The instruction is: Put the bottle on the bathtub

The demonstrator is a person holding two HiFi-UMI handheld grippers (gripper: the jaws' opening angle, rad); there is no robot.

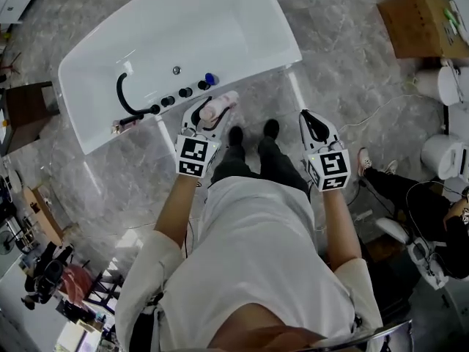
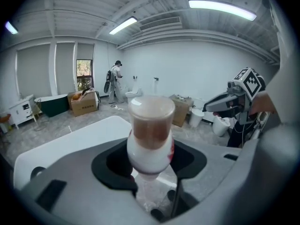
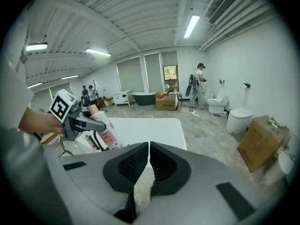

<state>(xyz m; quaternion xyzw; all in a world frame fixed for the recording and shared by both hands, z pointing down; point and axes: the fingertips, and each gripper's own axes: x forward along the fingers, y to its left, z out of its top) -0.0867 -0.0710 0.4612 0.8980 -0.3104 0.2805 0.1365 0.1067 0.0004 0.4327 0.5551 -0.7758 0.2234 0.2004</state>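
Observation:
A white bottle (image 1: 218, 108) with a pinkish cap and a red label sits between the jaws of my left gripper (image 1: 204, 116), which is shut on it. In the left gripper view the bottle (image 2: 150, 132) points straight out, cap toward the camera. It hangs just off the near rim of the white bathtub (image 1: 220, 20), close to the black taps (image 1: 176, 96). My right gripper (image 1: 316, 127) is shut with nothing in it, held over the floor to the right of the tub. From the right gripper view the bottle (image 3: 101, 130) shows at left over the bathtub (image 3: 150, 128).
A black hose (image 1: 123, 97) and a blue knob (image 1: 210, 78) lie on the tub's rim. A cardboard box (image 1: 421, 20) and white toilets (image 1: 443, 152) stand at the right. A seated person's legs (image 1: 399, 185) are near my right side. Another person (image 3: 195, 90) stands far off.

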